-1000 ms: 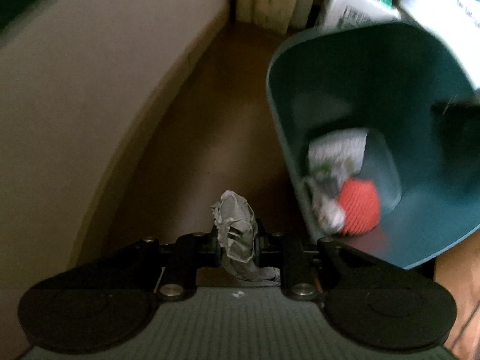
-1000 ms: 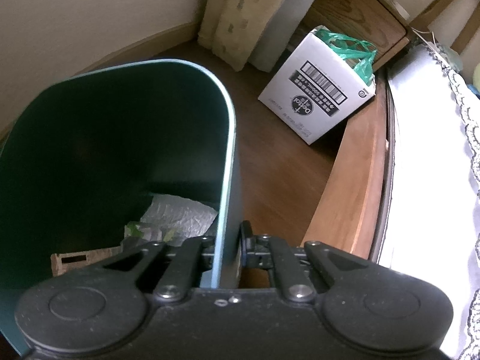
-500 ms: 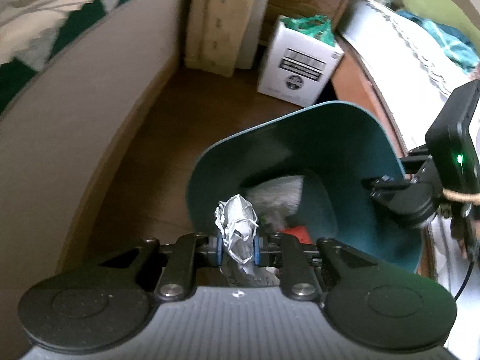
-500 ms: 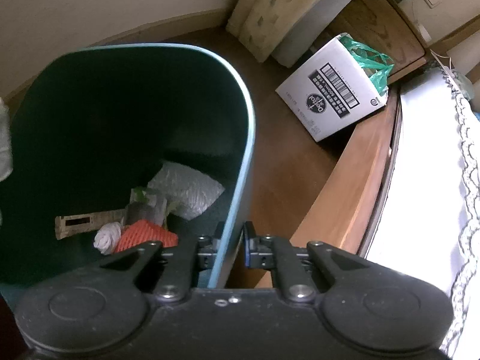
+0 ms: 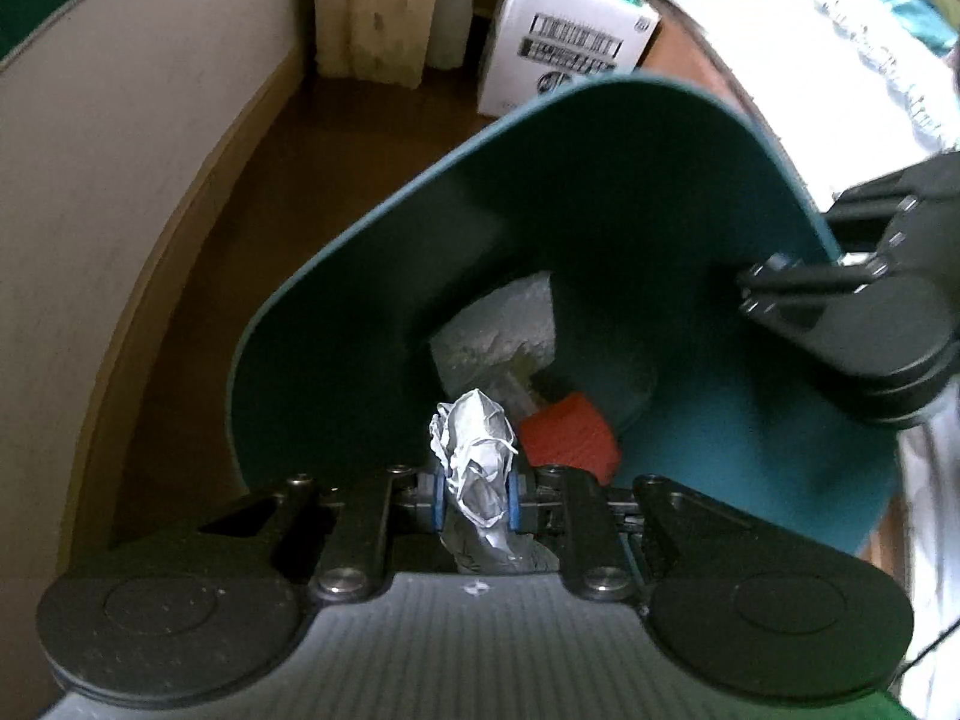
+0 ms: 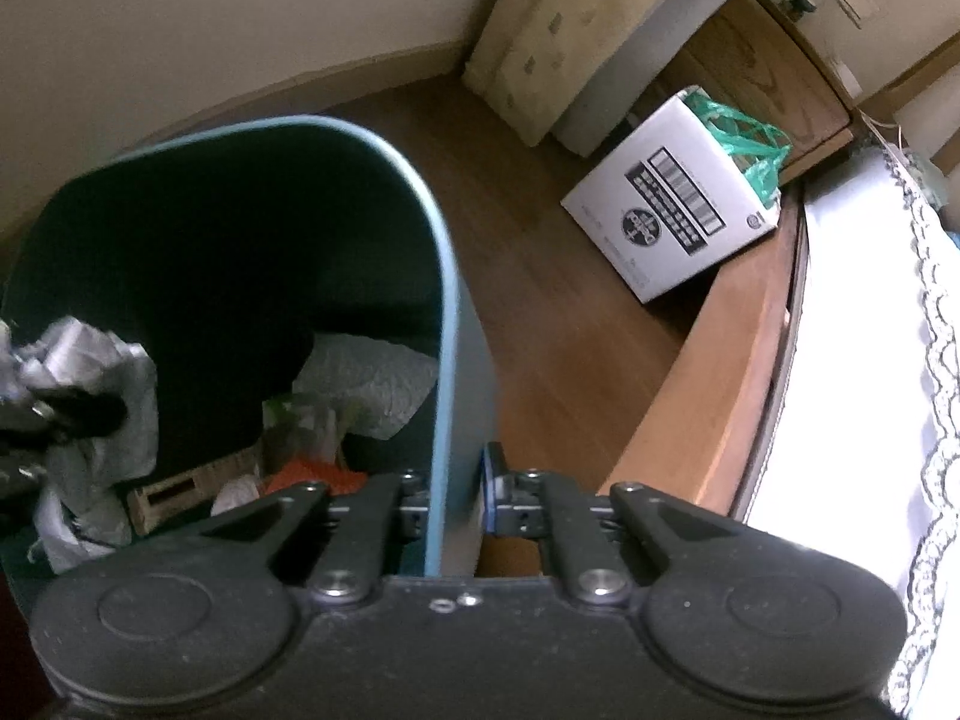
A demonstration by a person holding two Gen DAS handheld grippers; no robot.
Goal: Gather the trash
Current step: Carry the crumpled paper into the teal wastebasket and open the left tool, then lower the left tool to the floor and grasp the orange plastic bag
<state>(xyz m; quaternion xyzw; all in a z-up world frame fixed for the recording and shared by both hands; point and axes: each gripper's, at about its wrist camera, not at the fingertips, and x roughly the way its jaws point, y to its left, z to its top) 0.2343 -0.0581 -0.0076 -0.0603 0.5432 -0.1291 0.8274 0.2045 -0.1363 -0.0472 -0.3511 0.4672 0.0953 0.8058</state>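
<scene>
Trash bin [image 5: 600, 192] sits tilted, its wall pinched in the right gripper [image 6: 459, 504], I'd guess so the mouth faces the other hand. Left gripper [image 5: 474, 492] has its jaws clamped on a crumpled paper wad [image 5: 474, 444], hanging just over the bin's opening, looks ready to drop.

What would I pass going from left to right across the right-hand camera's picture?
crumpled paper in the left gripper → teal bin, its wall pinched by the right gripper → white cardboard box → lace-edged white cloth
</scene>
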